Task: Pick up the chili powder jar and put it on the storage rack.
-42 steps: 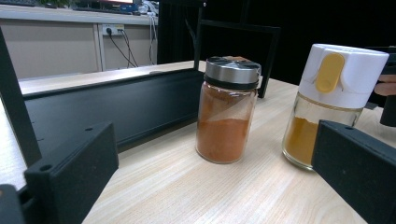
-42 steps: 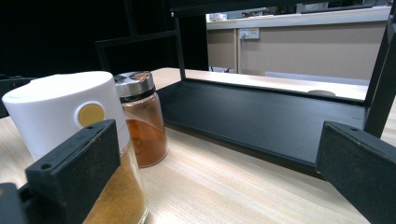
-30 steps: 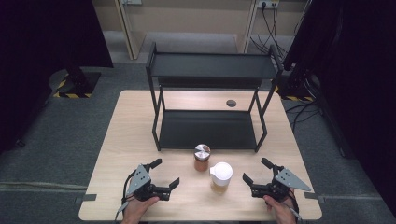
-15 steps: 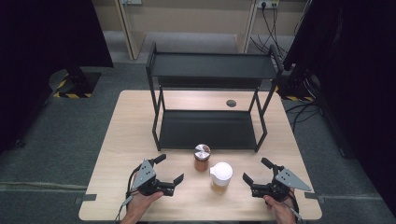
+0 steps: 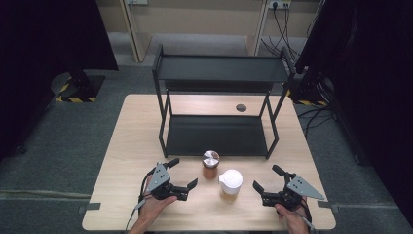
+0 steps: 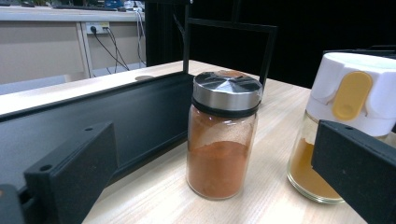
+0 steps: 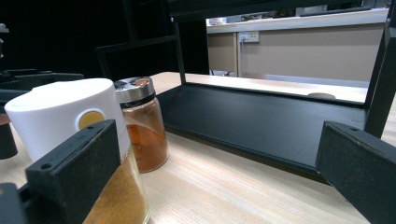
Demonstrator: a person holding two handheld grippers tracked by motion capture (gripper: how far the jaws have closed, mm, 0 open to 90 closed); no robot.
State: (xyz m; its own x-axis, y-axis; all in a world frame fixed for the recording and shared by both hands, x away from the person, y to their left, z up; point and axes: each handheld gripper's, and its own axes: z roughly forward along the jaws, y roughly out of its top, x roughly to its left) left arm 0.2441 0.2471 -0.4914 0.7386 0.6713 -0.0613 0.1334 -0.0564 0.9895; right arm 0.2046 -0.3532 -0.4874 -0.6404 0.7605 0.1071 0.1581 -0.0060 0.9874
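Left gripper [image 5: 181, 174] sits near the front edge of the table [image 5: 131, 141], jaws spread wide with nothing between them. In the left gripper view the jar with the metal lid [image 6: 223, 133] stands dead ahead at 12 o'clock, and the white-capped jar [image 6: 348, 121] is off at 2 o'clock, its bottom half hidden behind the right jaw and its far side cut off by the frame.

Right gripper [image 5: 269, 184] is also spread and holding nothing. From above, the white-capped jar is at its 9 o'clock, near but not touching. In the right gripper view that jar's lower part is blocked by the left jaw.

Both jars stand upright just in front of the black rack [image 5: 219, 73], with the metal-lid one nearer the rack's bottom shelf and the two just beside each other; can't tell if they touch. Bare wood lies between each gripper and its jar, and along the table's left and right edges. The hands are cut off by the bottom of the high view.
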